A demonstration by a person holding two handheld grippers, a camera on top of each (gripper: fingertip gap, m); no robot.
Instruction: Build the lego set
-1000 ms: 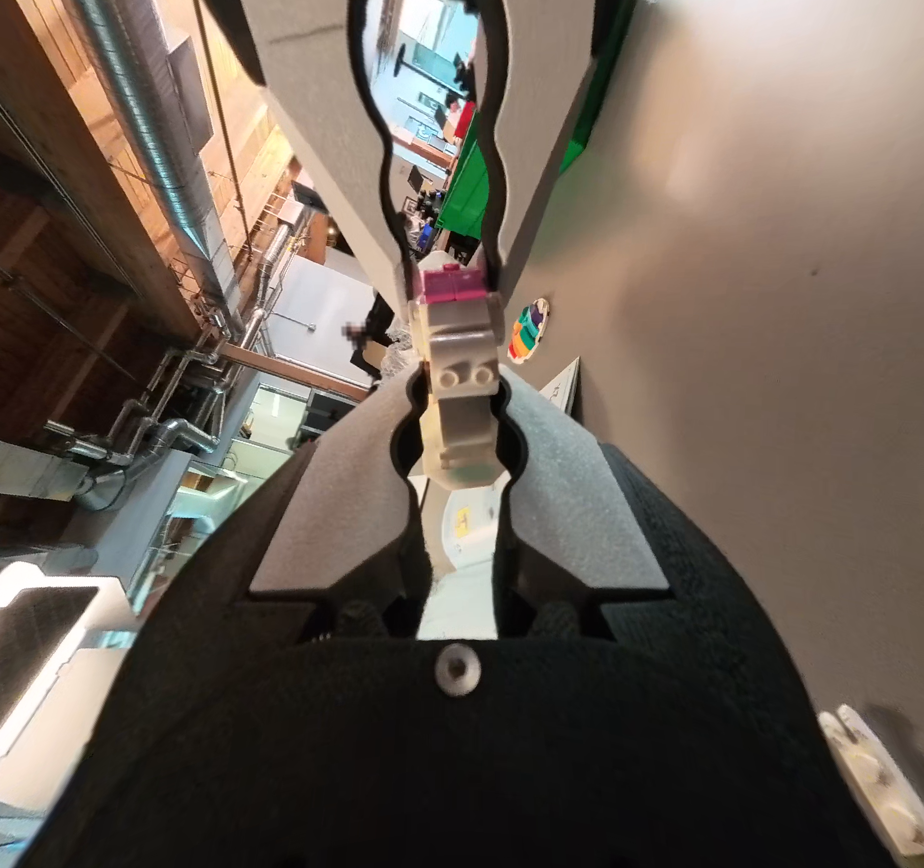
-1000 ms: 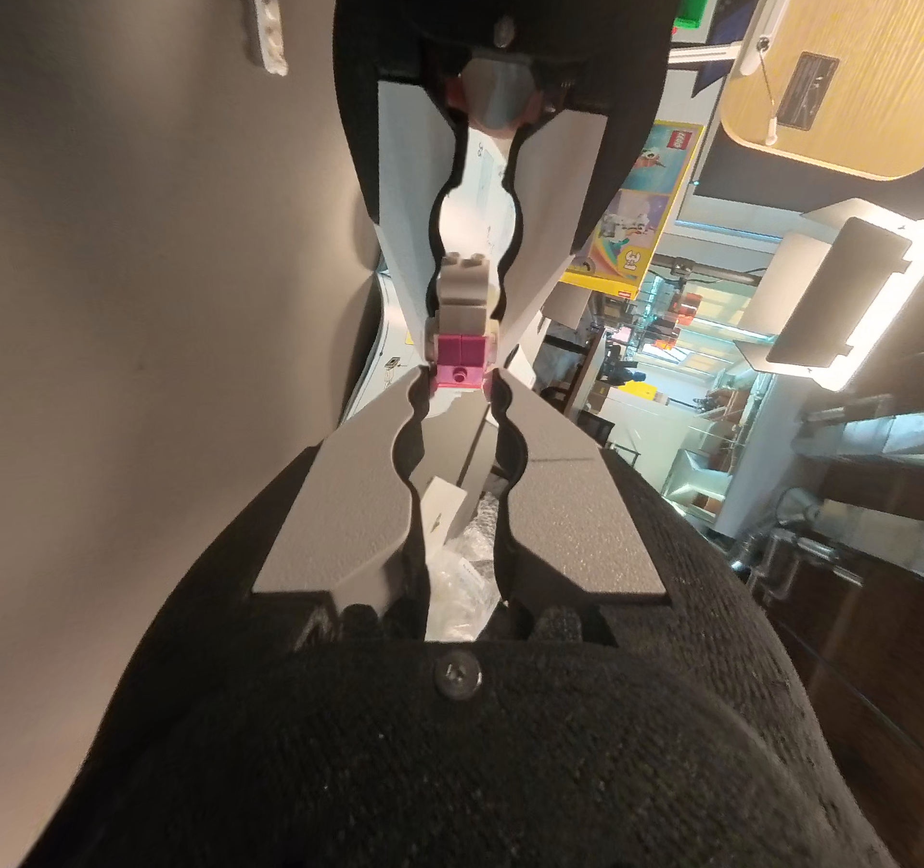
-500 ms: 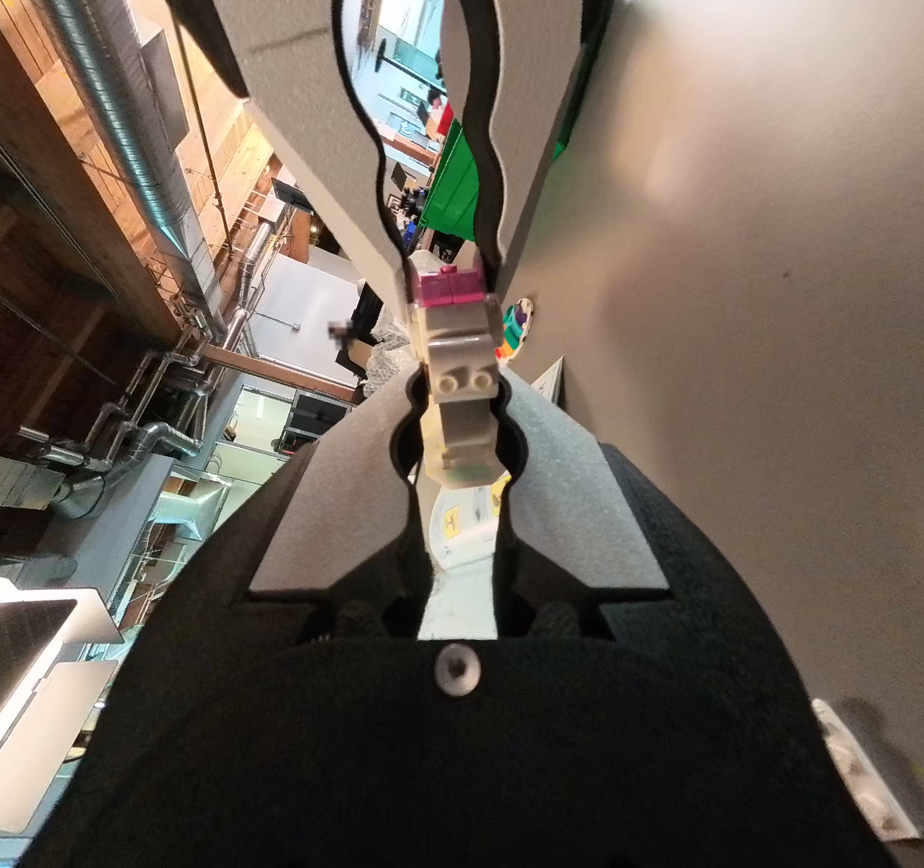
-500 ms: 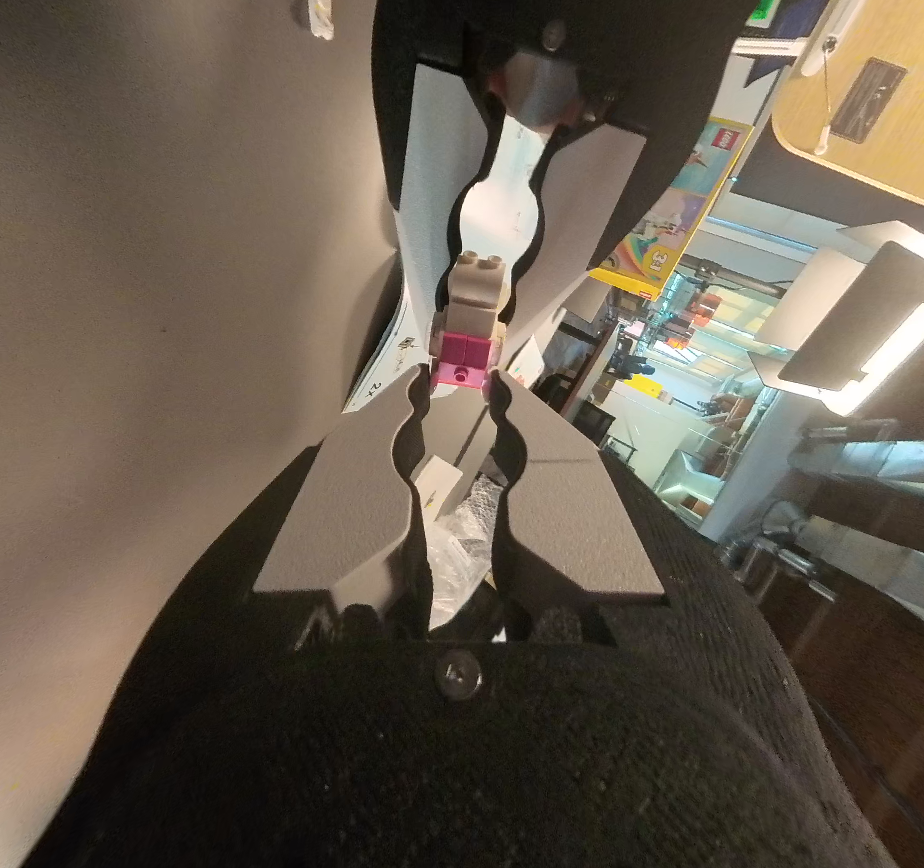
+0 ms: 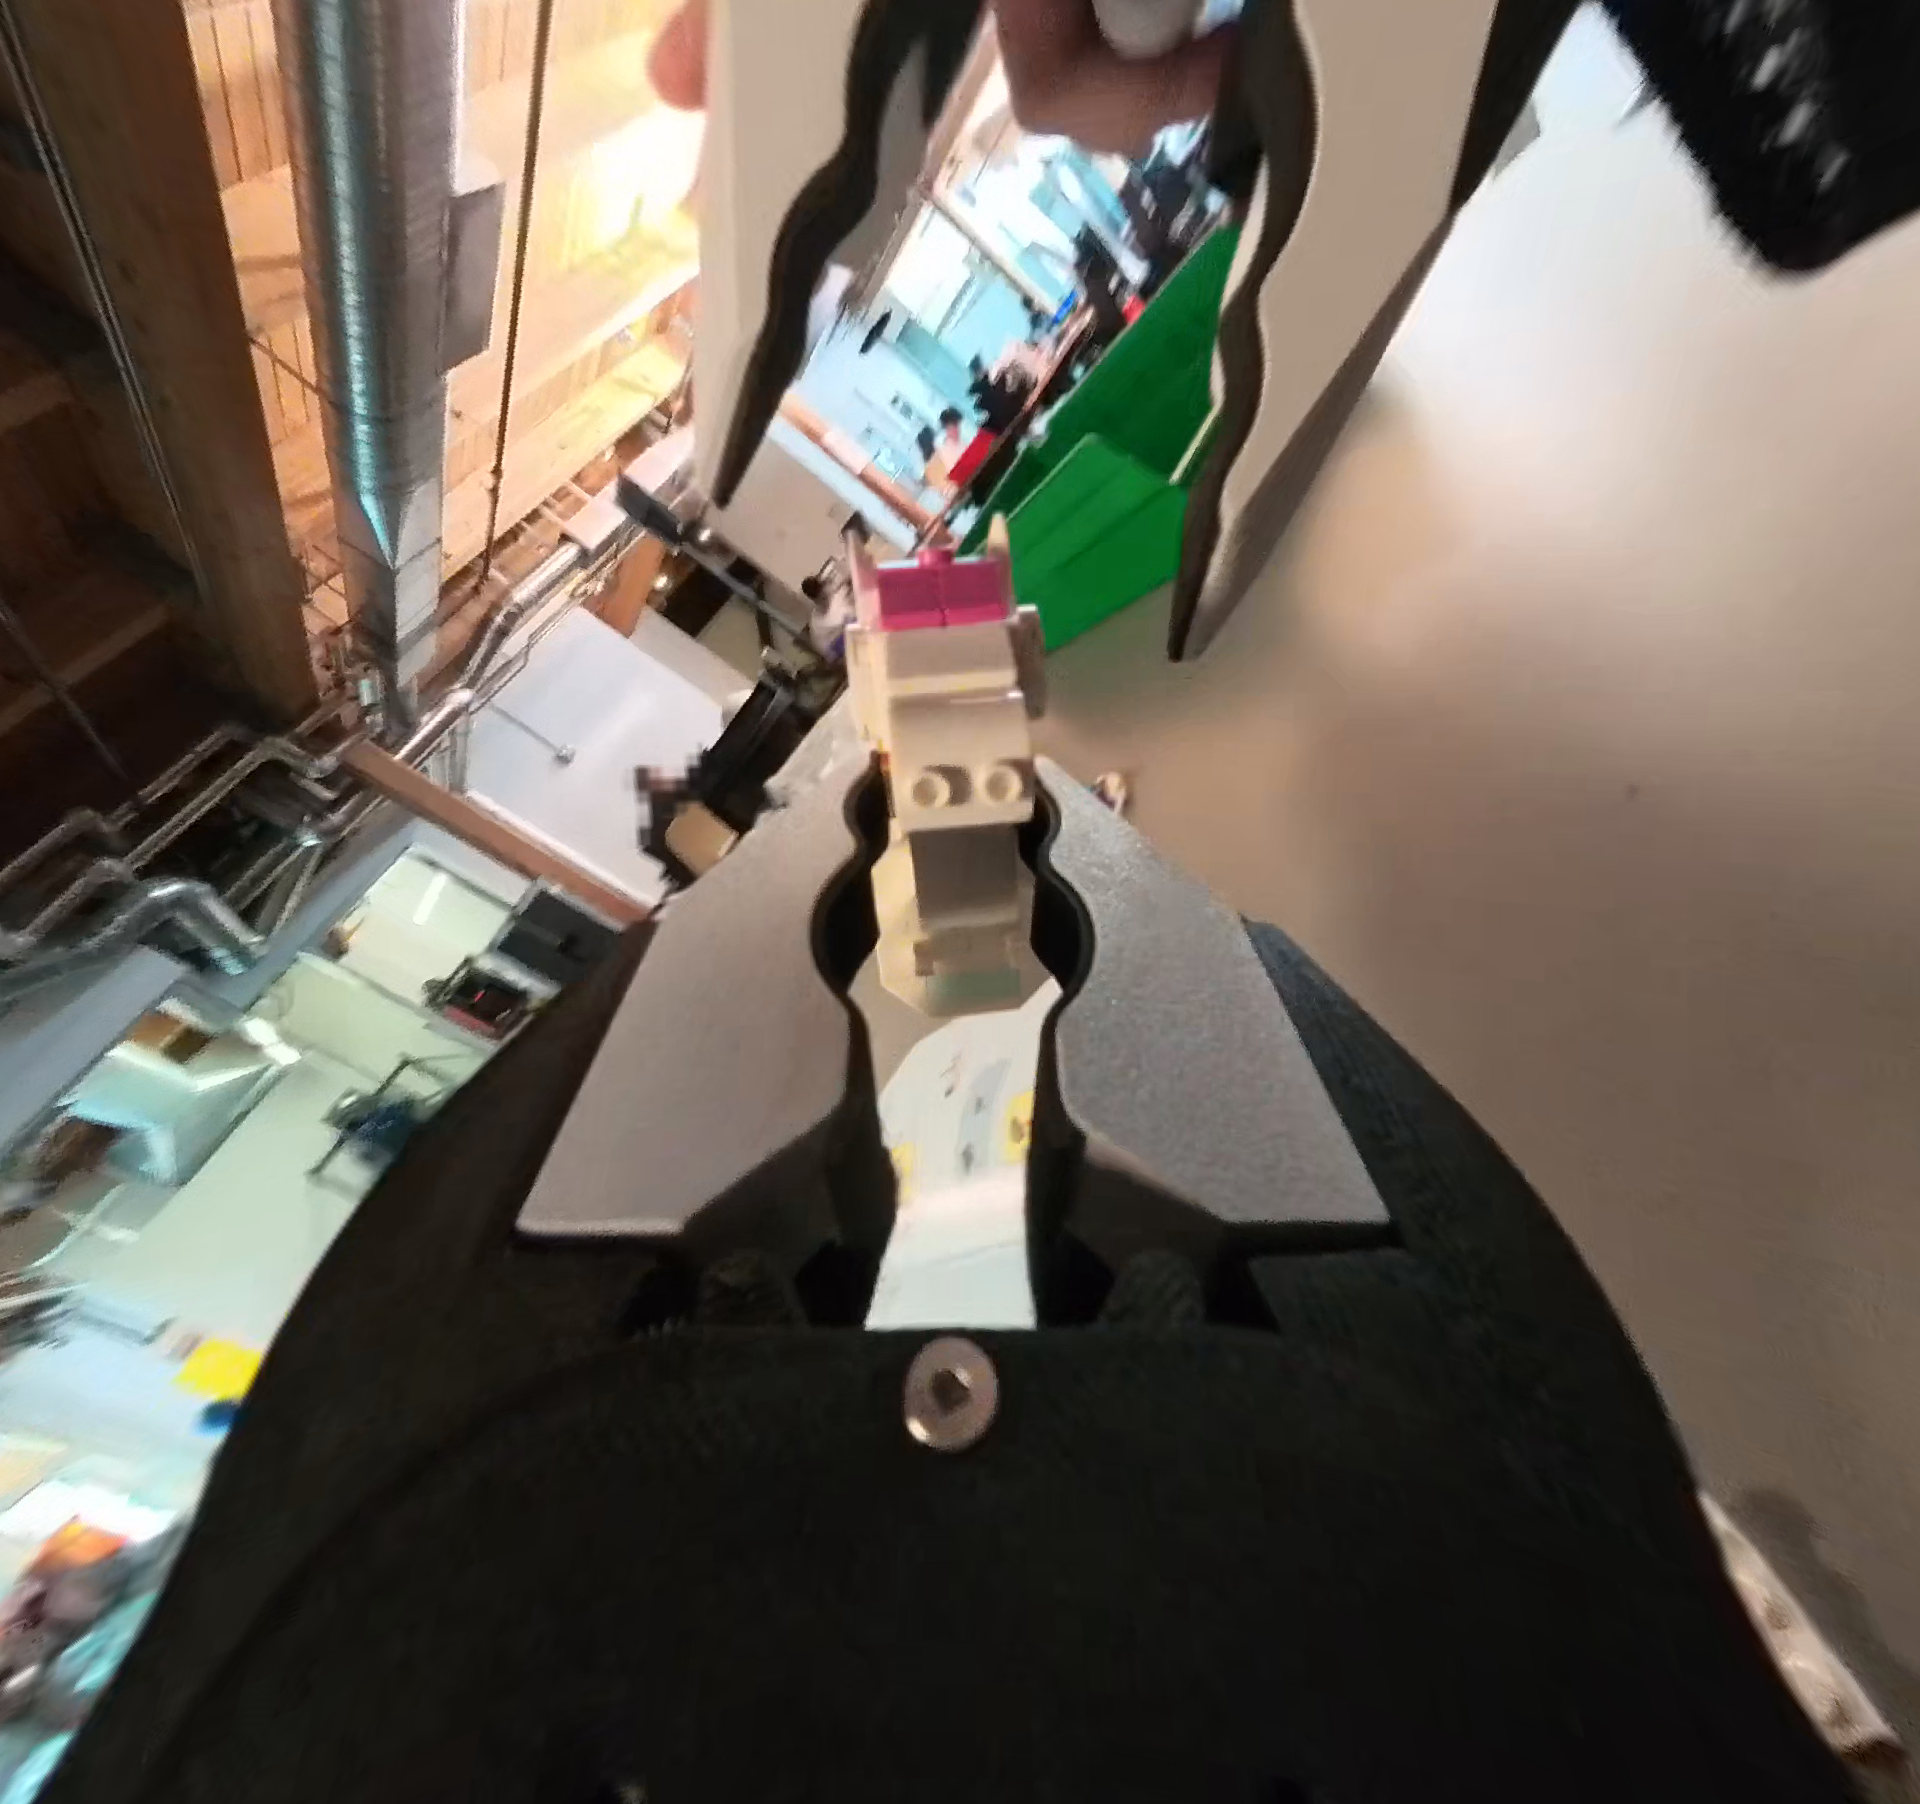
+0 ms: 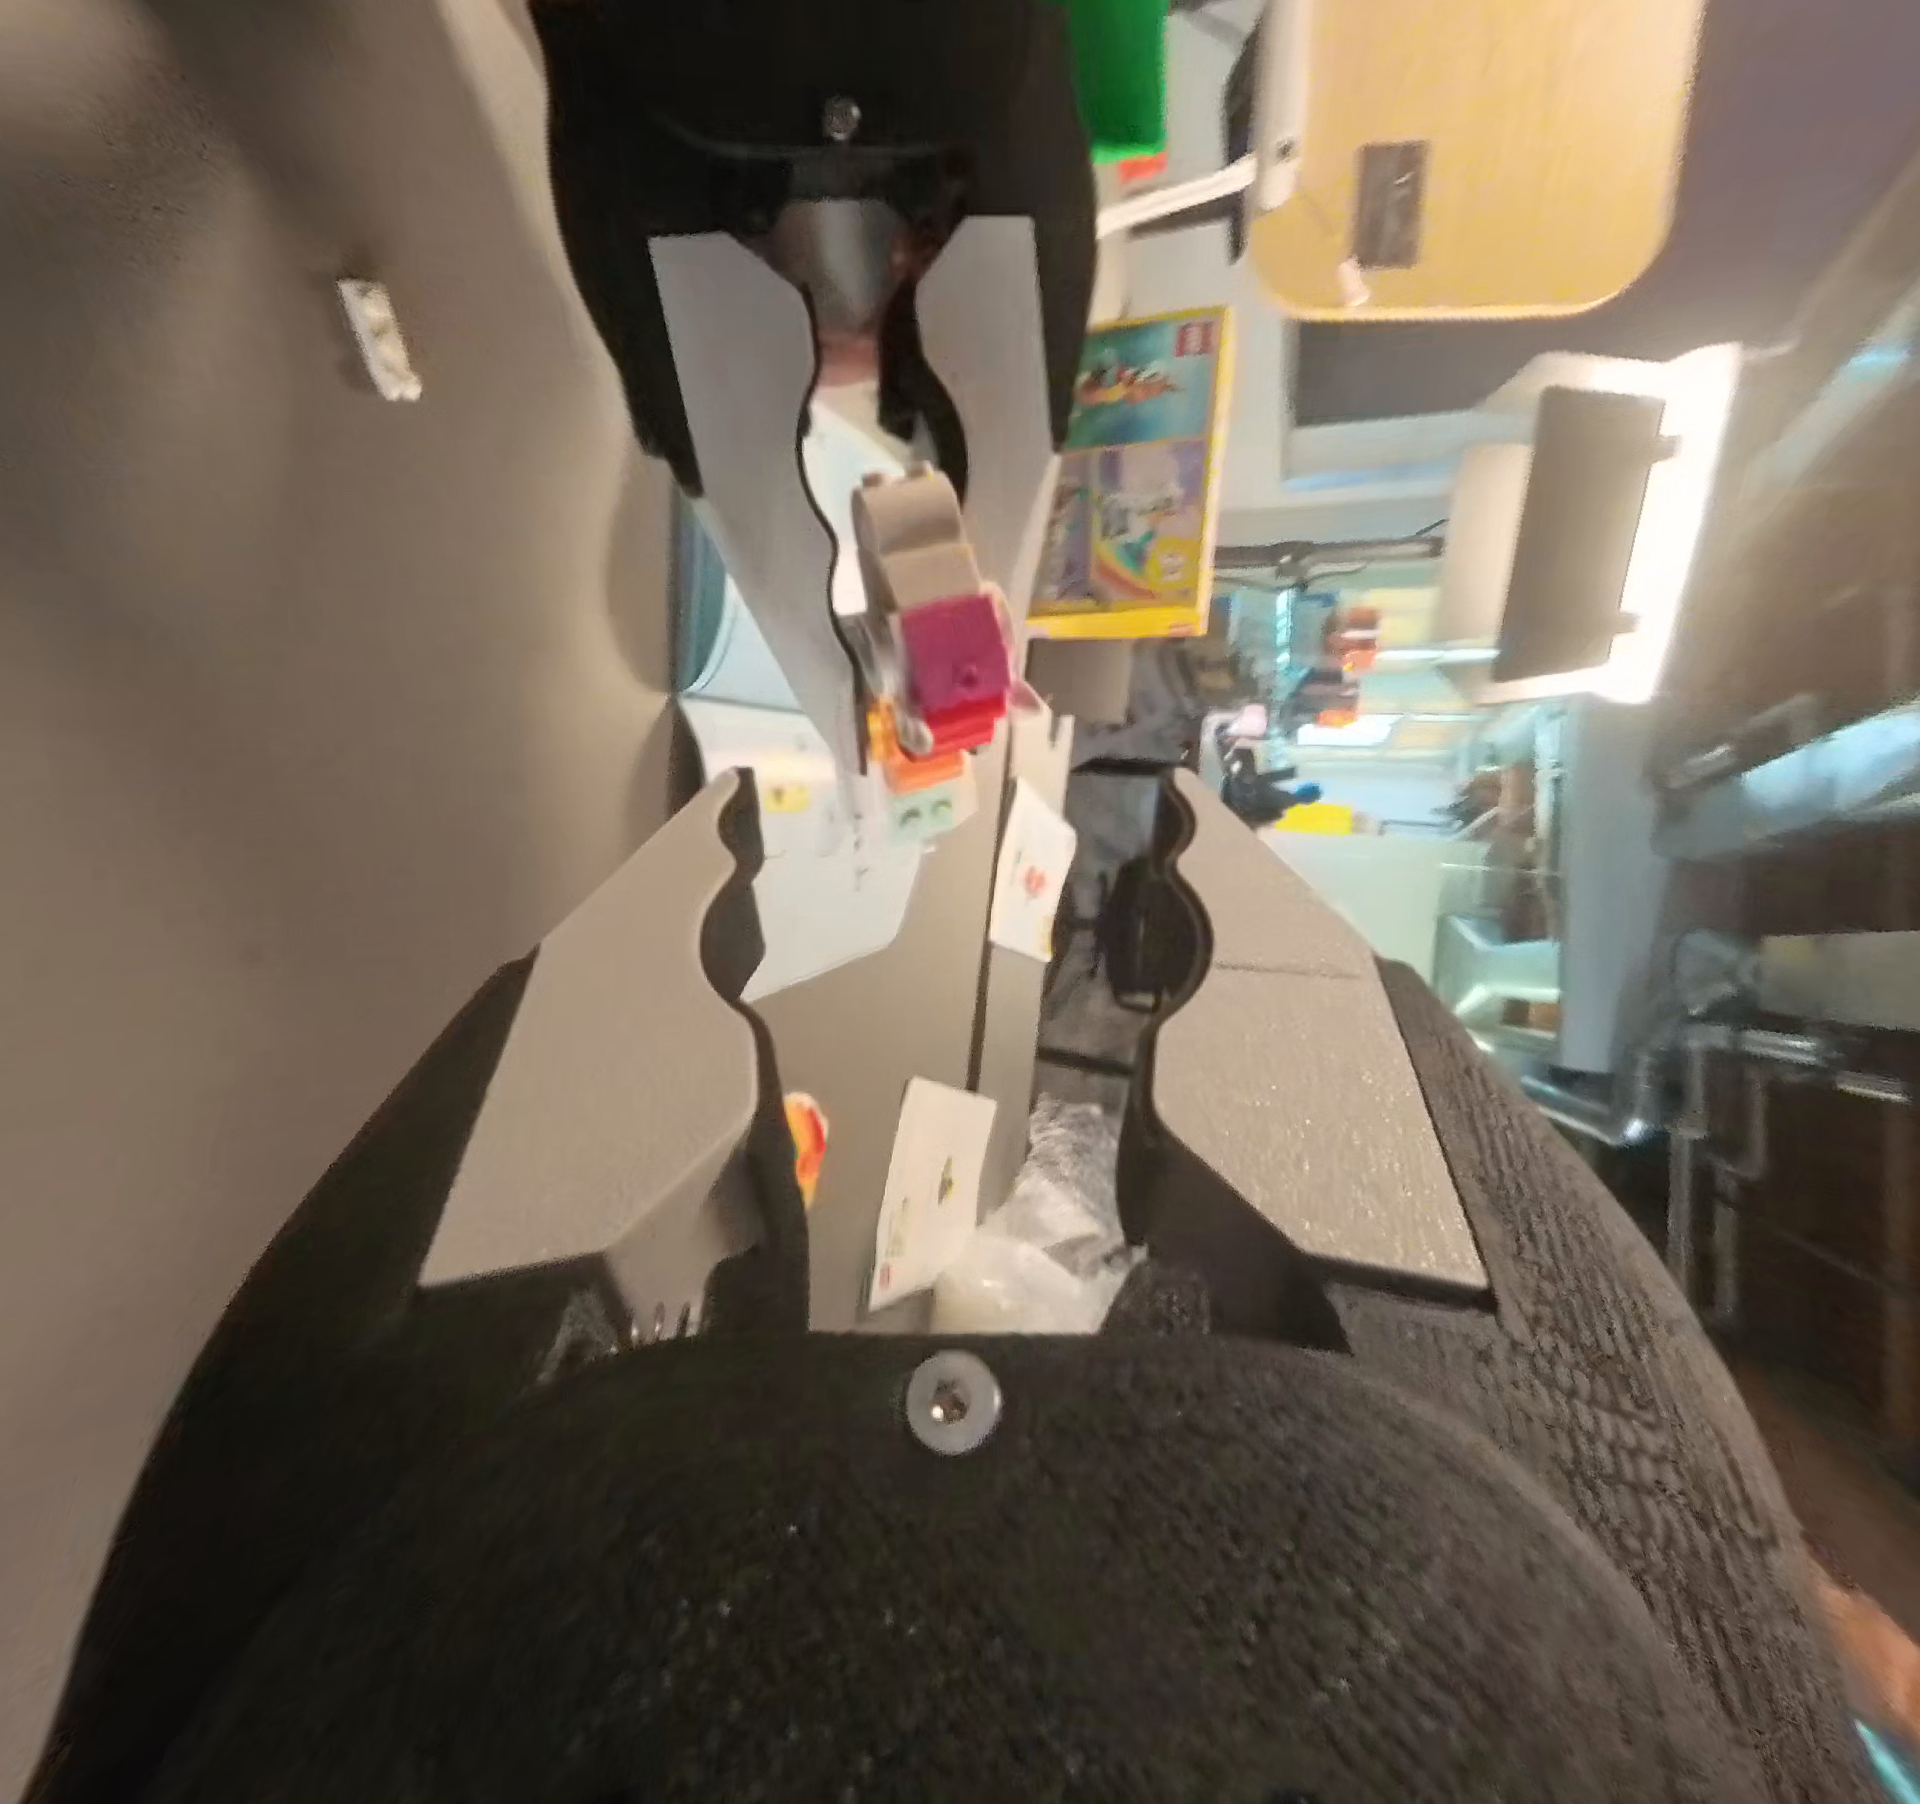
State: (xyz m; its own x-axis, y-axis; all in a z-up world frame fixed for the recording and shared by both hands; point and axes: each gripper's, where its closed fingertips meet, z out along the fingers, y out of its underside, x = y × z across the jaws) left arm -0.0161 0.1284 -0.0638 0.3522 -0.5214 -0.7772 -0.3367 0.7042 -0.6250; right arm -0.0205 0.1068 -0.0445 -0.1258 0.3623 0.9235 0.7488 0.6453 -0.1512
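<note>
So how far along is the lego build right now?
Done: a small white figure with magenta bricks on top is assembled. In hand: the left gripper grips it alone; the right gripper is open, clear of it. Left: a white plate lies unused on the table.

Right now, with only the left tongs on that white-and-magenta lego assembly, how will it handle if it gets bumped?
The lego assembly is probably rigid and light. The left tongs grip only its white lower part, so the magenta cap overhangs; a bump there could pop bricks apart or pivot it. Smooth plastic may slip. The right tongs are open and clear.
</note>
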